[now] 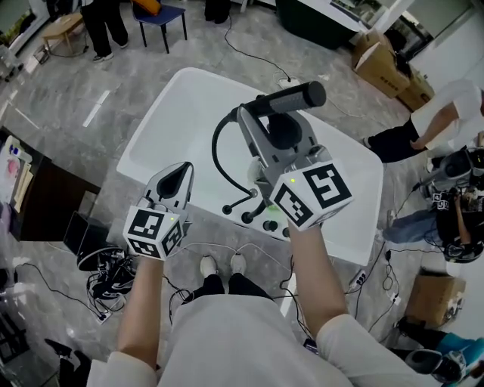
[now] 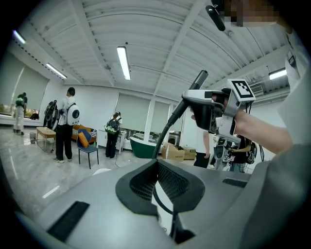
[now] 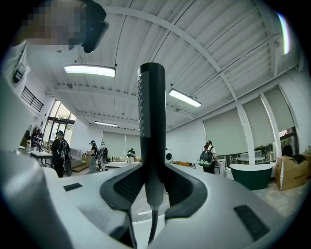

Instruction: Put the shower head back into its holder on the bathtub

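Note:
A white bathtub (image 1: pixel 174 83) lies below me, with dark tap fittings (image 1: pixel 261 218) on its near rim. My right gripper (image 1: pixel 259 115) is shut on the dark stick-shaped shower head (image 1: pixel 293 97), holding it roughly level above the tub. Its black hose (image 1: pixel 218 147) loops down to the fittings. In the right gripper view the shower head (image 3: pixel 151 121) stands upright between the pads of my right gripper (image 3: pixel 151 180). My left gripper (image 1: pixel 184 168) hovers left of the fittings, shut and holding nothing. The left gripper view shows my left gripper (image 2: pixel 156 168), and beyond it the shower head (image 2: pixel 199 78) and hose (image 2: pixel 167 126).
Cables and gear (image 1: pixel 106 272) lie on the floor left of my feet (image 1: pixel 223 264). A blue chair (image 1: pixel 162 19) stands beyond the tub and cardboard boxes (image 1: pixel 386 68) at the far right. People (image 1: pixel 446 113) stand to the right. A green tub (image 2: pixel 141 146) sits across the room.

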A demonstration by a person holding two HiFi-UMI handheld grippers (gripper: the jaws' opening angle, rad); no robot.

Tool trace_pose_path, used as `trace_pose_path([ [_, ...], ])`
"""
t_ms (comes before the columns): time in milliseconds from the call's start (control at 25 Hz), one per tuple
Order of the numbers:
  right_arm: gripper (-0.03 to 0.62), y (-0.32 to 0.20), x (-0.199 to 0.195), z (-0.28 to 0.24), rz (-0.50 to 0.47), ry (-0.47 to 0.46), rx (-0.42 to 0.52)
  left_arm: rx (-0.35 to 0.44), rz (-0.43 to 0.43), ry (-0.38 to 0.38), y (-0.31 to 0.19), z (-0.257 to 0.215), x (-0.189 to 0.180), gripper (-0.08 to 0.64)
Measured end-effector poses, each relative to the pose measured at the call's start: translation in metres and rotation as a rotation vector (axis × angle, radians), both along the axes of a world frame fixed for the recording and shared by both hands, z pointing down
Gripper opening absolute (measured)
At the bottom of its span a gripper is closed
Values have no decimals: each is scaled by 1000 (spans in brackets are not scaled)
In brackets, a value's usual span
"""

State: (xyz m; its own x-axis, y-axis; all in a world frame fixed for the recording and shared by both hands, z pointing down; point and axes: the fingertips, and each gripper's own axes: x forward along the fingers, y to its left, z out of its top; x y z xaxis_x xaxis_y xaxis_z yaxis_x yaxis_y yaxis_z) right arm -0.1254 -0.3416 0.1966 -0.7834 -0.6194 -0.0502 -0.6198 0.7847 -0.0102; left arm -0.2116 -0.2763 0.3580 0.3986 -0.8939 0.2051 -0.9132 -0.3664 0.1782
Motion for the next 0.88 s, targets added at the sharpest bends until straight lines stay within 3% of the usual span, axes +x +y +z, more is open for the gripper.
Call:
trace_pose_path([
  [280,141,35,-2,-9,-139,-67,-52,-27,-52,-4,4,23,10,9],
  [480,141,77,-16,-30,-244,-85,-14,-36,-99,1,20,29,0,9],
  [880,141,84,1,26,-202,-1,-89,-31,-106,2,39,33,0,9],
])
